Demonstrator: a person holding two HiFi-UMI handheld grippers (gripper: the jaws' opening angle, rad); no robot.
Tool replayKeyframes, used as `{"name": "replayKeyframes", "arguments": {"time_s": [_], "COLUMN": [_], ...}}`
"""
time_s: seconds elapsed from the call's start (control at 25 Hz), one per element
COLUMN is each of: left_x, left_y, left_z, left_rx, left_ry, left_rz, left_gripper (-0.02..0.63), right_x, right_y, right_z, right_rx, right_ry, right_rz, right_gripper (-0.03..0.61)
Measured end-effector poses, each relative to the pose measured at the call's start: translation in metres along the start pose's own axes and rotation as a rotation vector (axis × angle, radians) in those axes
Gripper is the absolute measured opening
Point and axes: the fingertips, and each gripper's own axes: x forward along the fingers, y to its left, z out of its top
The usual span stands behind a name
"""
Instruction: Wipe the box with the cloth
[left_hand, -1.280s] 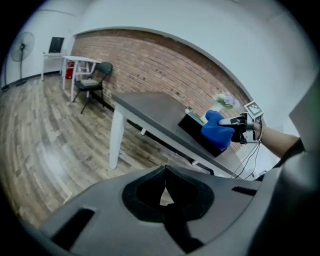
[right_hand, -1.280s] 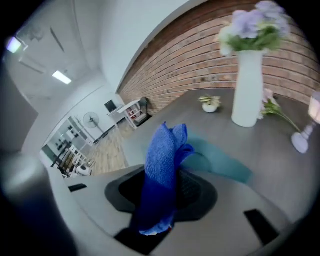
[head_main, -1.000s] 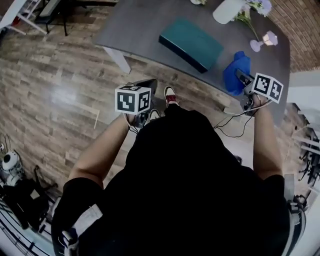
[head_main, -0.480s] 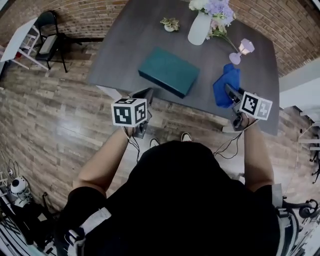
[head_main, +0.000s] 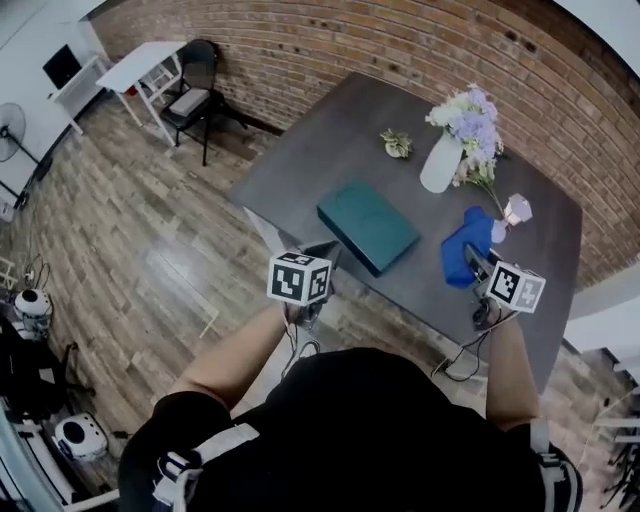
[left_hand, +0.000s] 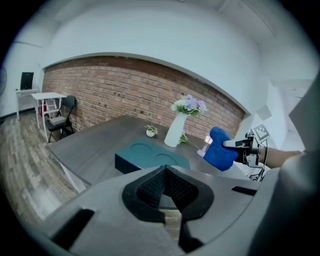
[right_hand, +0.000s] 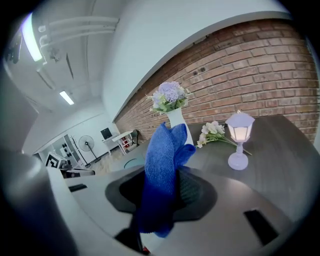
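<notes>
The teal box (head_main: 368, 226) lies flat on the dark grey table (head_main: 300, 175), near its front edge; two round dents mark the box lid (left_hand: 150, 155). My right gripper (head_main: 474, 264) is shut on the blue cloth (head_main: 463, 245), held over the table to the right of the box. In the right gripper view the cloth (right_hand: 162, 165) stands up out of the right gripper (right_hand: 165, 187) and hides the pads. My left gripper (head_main: 318, 260) hovers at the table's front edge, just short of the box. The left gripper (left_hand: 165, 171) is shut with nothing in it.
A white vase of flowers (head_main: 442, 160), a small lilac lamp (head_main: 517, 211) and a tiny potted plant (head_main: 397, 145) stand at the back of the table. A brick wall (head_main: 400, 50) runs behind. A chair (head_main: 195, 95) and white desk stand far left.
The head view has swung upward, so the whole table and brick wall now show. Both grippers keep their places near the table's front; the cloth stays in the right gripper.
</notes>
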Motion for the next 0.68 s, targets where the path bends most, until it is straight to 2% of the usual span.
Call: {"name": "replayKeyframes", "arguments": {"time_s": [0.36,0.52,0.68], "left_x": [-0.024,-0.029,-0.033], "left_y": [-0.007,-0.019,-0.025], "left_z": [0.01,0.004,-0.006], "left_rx": [-0.026,-0.045,-0.051], "left_ry": [-0.079,-0.095,-0.08], "left_rz": [0.162,0.196,0.223], "left_gripper": [0.008,0.009,0.008], "right_x": [0.022,0.022,0.02], "right_y": [-0.002,-0.007,-0.004], "right_z": [0.018,0.018,0.012], "right_rx": [-0.072,-0.148,-0.181], "right_ry": [0.02,0.025,0.029], "right_rz": [0.125,0.134,0.156], "right_gripper": [0.137,0.137,0.137]}}
